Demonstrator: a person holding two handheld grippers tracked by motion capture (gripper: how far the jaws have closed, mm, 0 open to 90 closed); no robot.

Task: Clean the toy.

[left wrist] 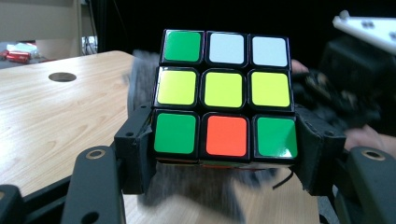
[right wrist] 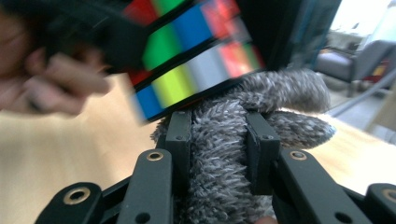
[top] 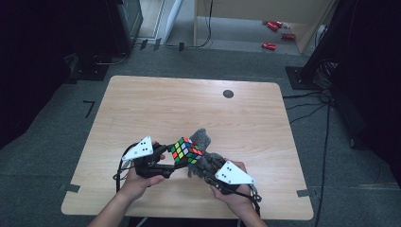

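A scrambled puzzle cube is held above the wooden table, with my left gripper shut on its lower layer. In the left gripper view the cube shows a green, white, yellow and red face, and both black jaws press its bottom row. My right gripper is shut on a grey fluffy cloth, which sits against the cube's right side. In the right gripper view the cloth bulges between the two pads, and the blurred cube hangs just above it.
A dark round hole lies near the table's far edge. Red cans lie on the floor beyond. Dark equipment and cables stand to the right of the table.
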